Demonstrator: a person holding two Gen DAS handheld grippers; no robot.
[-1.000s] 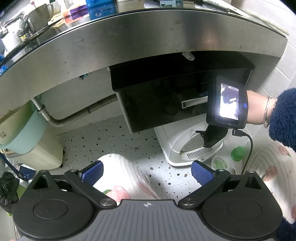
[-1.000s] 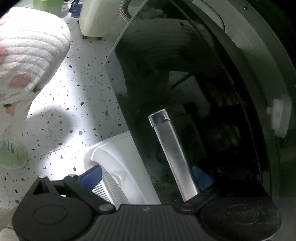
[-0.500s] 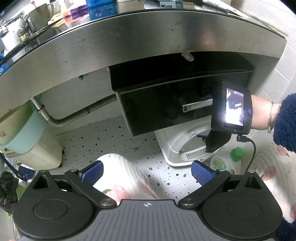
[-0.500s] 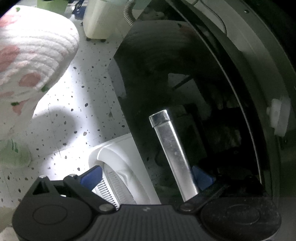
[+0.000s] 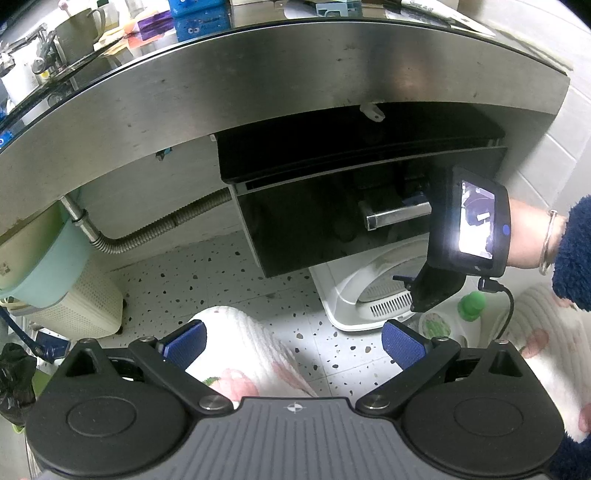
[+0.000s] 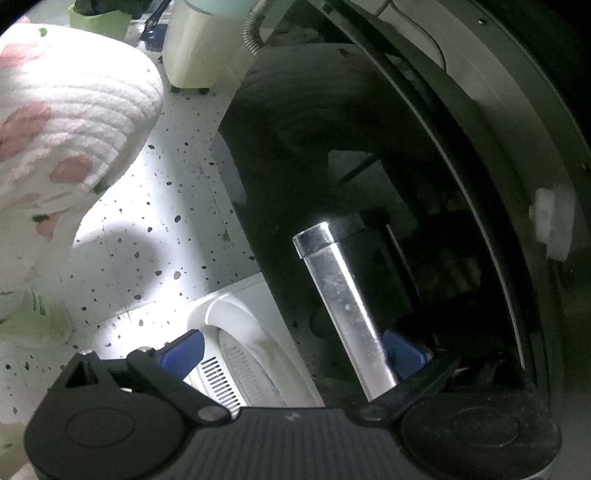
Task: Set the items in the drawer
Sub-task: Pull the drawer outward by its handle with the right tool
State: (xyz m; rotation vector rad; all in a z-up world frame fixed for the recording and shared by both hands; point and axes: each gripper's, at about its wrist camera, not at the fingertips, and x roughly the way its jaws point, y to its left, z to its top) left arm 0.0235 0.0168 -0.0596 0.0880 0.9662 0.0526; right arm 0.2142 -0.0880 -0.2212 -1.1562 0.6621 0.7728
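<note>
Under the steel counter (image 5: pixel 258 81), a drawer with a glossy black front (image 5: pixel 314 221) stands pulled partly out. Its square metal handle (image 5: pixel 397 216) runs across the front. In the left wrist view the right gripper's body and lit screen (image 5: pixel 469 225) cover the handle's right end, and a hand holds it. In the right wrist view my right gripper (image 6: pixel 293 349) is open, with the handle (image 6: pixel 343 302) passing between its fingers, close against the right blue pad (image 6: pixel 402 352). My left gripper (image 5: pixel 293 341) hangs open and empty, well back from the drawer.
A white floor appliance (image 5: pixel 354 295) sits below the drawer, a green-capped bottle (image 5: pixel 472 302) beside it. A cream basket (image 5: pixel 85 306) and a corrugated hose (image 5: pixel 166 229) are at the left. A person's knee in white fleece (image 5: pixel 251 343) is close. Boxes (image 5: pixel 199 22) lie on the counter.
The drawer front has slid out from under the counter toward me. The right gripper and the hand came back with the handle. The left gripper has stayed put.
</note>
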